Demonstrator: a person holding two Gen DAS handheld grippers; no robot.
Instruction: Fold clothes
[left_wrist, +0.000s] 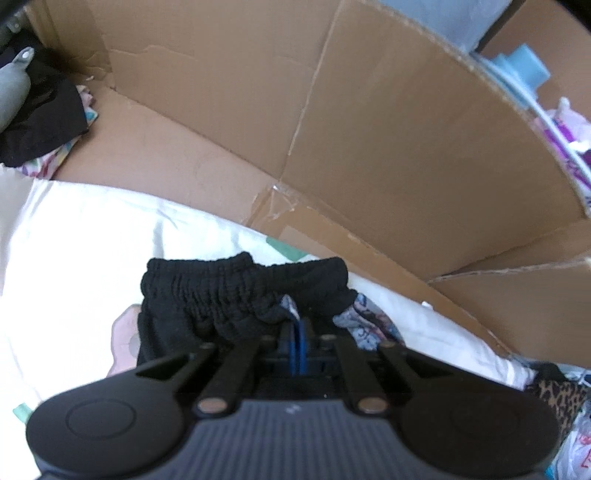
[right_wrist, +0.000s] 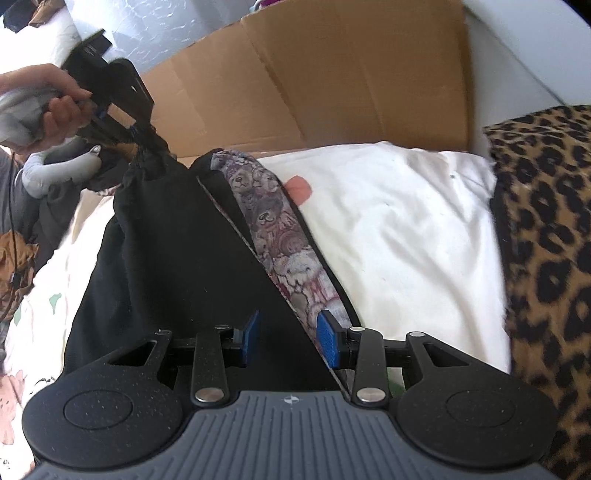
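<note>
The left tongs are clenched on the waistband of the black shorts lying on the white sheet, lifting it, while the right tongs hang released over, perhaps touching, the hem, which they must pinch next

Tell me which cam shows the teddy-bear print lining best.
Right wrist view. The teddy-bear print lining runs as a long strip along the black garment's edge, bears readable, down to the open right gripper. The left wrist view shows only small blurred patches beside the gathered waistband, which the shut left gripper pinches.
</note>
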